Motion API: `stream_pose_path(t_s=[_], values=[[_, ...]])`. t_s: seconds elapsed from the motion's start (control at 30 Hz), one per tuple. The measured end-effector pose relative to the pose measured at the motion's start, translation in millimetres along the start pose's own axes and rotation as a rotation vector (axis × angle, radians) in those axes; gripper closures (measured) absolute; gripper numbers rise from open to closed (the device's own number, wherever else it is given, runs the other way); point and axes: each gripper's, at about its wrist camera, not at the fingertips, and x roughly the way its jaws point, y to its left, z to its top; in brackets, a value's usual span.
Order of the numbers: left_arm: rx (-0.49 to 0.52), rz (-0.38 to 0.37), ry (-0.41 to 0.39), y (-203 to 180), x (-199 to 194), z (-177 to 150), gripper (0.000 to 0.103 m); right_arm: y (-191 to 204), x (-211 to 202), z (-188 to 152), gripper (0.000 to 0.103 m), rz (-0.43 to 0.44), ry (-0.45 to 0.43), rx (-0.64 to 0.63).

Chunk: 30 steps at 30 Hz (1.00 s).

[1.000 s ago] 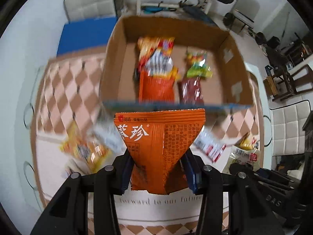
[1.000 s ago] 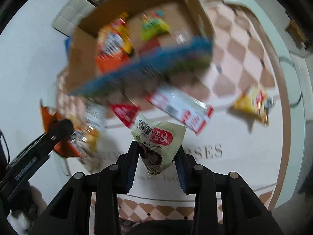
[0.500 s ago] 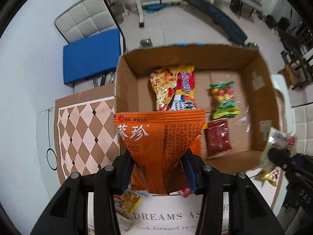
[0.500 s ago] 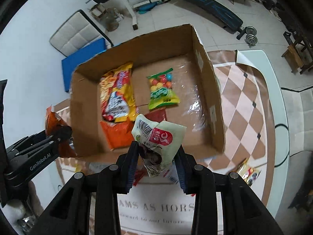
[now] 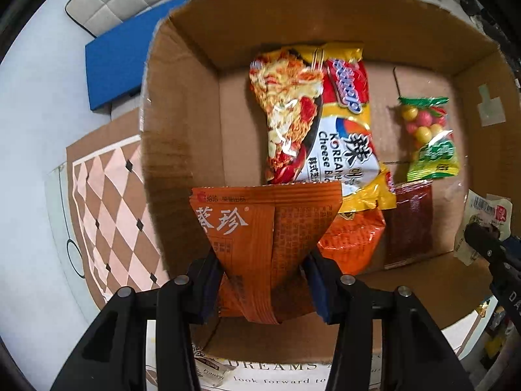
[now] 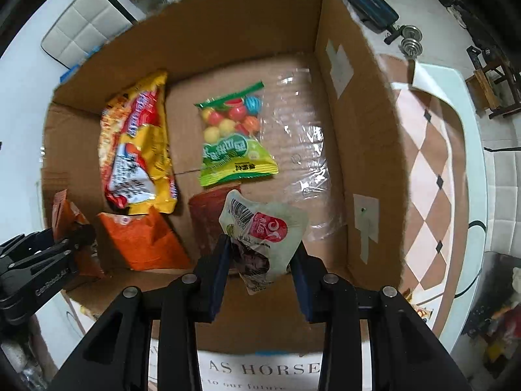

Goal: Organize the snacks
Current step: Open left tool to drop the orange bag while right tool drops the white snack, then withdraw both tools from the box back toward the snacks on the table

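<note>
left hand-held gripper (image 5: 263,280), jaws opening, orange packet (image 5: 263,228) between its pads, above cardboard box (image 5: 182,137) containing noodle pack (image 5: 319,120), candy bag (image 5: 429,137), possibly sauce sachet (image 5: 410,224).

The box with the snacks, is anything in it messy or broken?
Nothing is spilled or torn. The cardboard box has a loose, crinkled sheet of clear plastic on its floor at the right, and the noodle packet lies slightly tilted, overlapping the orange packet below it. The candy bag lies flat.
</note>
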Motion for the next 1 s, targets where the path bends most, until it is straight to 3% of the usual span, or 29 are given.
stream_pose_path(t_s=[0.07, 0.1, 0.13, 0.17, 0.23, 0.3, 0.6, 1.0], values=[[-0.010, -0.007, 0.024, 1.6, 6.9, 0.0, 0.057, -0.5, 12.6, 3.3, 0.063, 0.009, 0.043, 0.001], [-0.035, -0.019, 0.039, 4.9, 10.9, -0.7, 0.057, -0.7, 17.5, 4.4, 0.055, 0.011, 0.063, 0.005], [-0.048, -0.028, 0.045, 9.0, 13.3, -0.3, 0.056, -0.5, 20.8, 5.5, 0.034, 0.009, 0.071, 0.000], [-0.056, -0.039, 0.045, 11.0, 14.8, -0.2, 0.046, 0.9, 23.0, 6.6, 0.024, 0.009, 0.075, -0.014], [-0.064, -0.037, 0.035, 13.7, 15.8, -0.1, 0.030, 6.2, 25.4, 7.3, 0.020, 0.012, 0.086, -0.047], [-0.073, -0.060, 0.026, 16.3, 14.5, -0.8, 0.029, 11.5, 24.6, 7.0, 0.015, -0.013, 0.081, -0.074], [-0.092, -0.066, -0.041, 17.5, -5.9, -6.7, 0.028, 24.3, 1.1, 6.4, 0.011, -0.062, 0.006, -0.110], [-0.094, -0.051, -0.262, -6.9, -69.5, -48.4, 0.028, 22.5, -47.0, -24.2, 0.011, -0.051, -0.115, -0.144]])
